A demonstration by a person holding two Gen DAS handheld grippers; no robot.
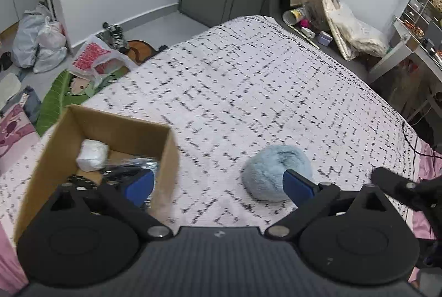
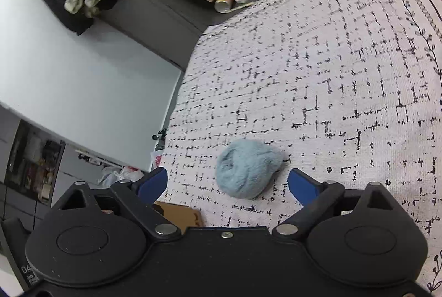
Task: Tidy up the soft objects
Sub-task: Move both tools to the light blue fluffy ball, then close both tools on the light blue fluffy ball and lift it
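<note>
Fluffy pale-blue plush ball [image 2: 247,168] sat loose on patterned bedspread [image 2: 345,62], lower centre of right wrist view, just ahead of right gripper [image 2: 228,182]: jaws spread wide, nothing pinched. Left gripper [image 1: 218,183] also spread, empty; one blue pad over cardboard box [image 1: 116,128] at lower left, other pad overlapping ball in frame.

Risks, judged: soft fur could squash & slip out of a shallow pinch; pads might snag bedspread w/ ball; both tools close together, could bump.

Left view alone showed box interior w/ white bundle [image 1: 92,154]. Right view showed only a box corner.
</note>
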